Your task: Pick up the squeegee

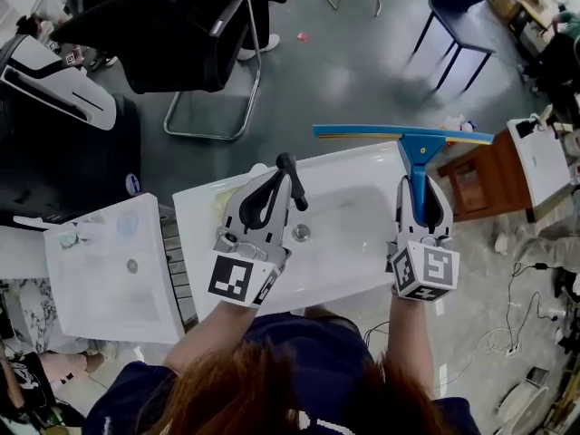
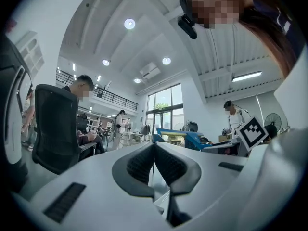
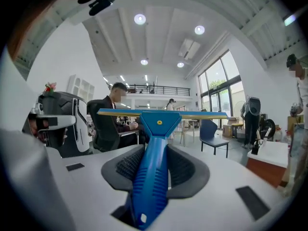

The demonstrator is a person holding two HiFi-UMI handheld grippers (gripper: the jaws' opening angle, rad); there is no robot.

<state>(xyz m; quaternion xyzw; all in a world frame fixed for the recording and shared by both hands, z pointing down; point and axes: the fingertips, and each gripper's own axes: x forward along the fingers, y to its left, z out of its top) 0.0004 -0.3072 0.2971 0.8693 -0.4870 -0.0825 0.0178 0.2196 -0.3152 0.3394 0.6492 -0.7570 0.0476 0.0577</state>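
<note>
1. The right gripper (image 1: 422, 199) had its jaws partly apart and pressed on the blue handle of the squeegee (image 1: 412, 148). In the right gripper view, both pads lay against the sides of the handle (image 3: 153, 177).
2. The squeegee was held in the air above the white sink (image 1: 353, 208). Its long blade lay crosswise past the far rim of the sink, over the grey floor.
3. The left gripper (image 1: 286, 176) had its jaws closed together with nothing between them. It hung over the same sink near the drain (image 1: 301, 233), well apart from the squeegee.
4. A brown cabinet (image 1: 480, 178) stood just beside the right end of the blade in the head view. We could not tell whether they touched.
5. A second sink (image 1: 109, 275) stood at the left. Farther back were a black chair (image 1: 213, 48) with a seated person and a blue chair (image 1: 460, 7).
6. Each gripper carried a cube with black-and-white square markers (image 1: 232, 277). We saw a small blue label (image 1: 133, 185) at the left, too small to read.
</note>
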